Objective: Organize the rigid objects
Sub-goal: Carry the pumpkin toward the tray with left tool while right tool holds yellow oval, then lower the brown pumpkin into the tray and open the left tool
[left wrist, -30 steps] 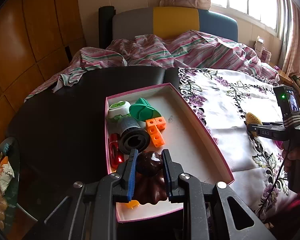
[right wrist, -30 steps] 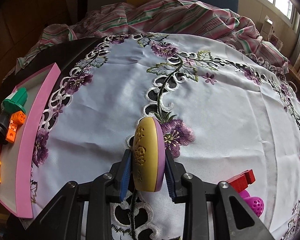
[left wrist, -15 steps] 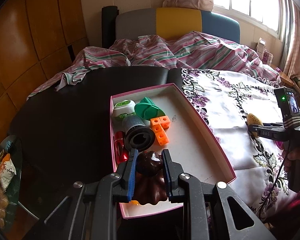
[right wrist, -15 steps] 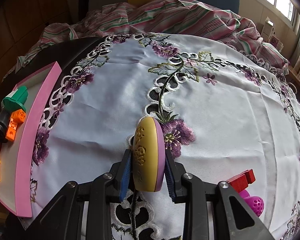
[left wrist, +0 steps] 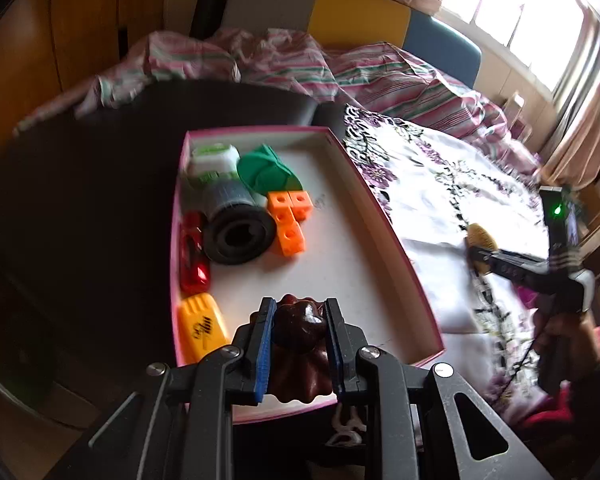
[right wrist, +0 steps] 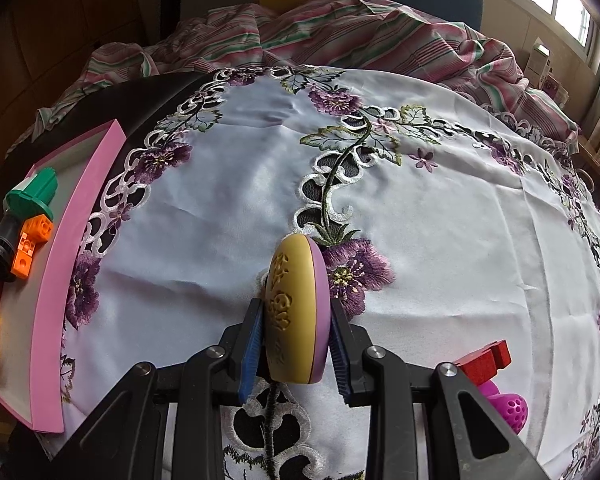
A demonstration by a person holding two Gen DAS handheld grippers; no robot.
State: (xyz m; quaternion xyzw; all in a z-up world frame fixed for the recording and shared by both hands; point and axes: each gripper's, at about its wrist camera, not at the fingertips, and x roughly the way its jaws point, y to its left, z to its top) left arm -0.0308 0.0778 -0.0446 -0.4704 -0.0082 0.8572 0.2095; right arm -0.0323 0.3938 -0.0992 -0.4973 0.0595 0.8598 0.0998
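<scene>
My left gripper [left wrist: 299, 312] is shut on a dark brown lumpy object [left wrist: 300, 344], held above the near end of the pink tray [left wrist: 392, 236]. The tray holds a black ring-shaped cylinder [left wrist: 238, 228], orange blocks [left wrist: 288, 220], a green piece [left wrist: 266, 172], a white-green piece [left wrist: 214, 158], a red piece [left wrist: 192, 256] and a yellow piece [left wrist: 202, 326]. My right gripper [right wrist: 296, 320] is shut on a yellow-and-purple oval object [right wrist: 296, 312], held over the embroidered white cloth [right wrist: 420, 208]. It also shows in the left wrist view [left wrist: 482, 240].
The pink tray [right wrist: 80, 216] lies at the left in the right wrist view. A red block [right wrist: 486, 362] and a magenta perforated ball [right wrist: 508, 406] lie on the cloth at the lower right. A striped blanket [right wrist: 340, 28] is bunched behind the table. Dark tabletop [left wrist: 80, 184] lies left of the tray.
My left gripper with the brown object has moved forward and tilted over the tray, so the yellow piece now shows. My right gripper has barely moved.
</scene>
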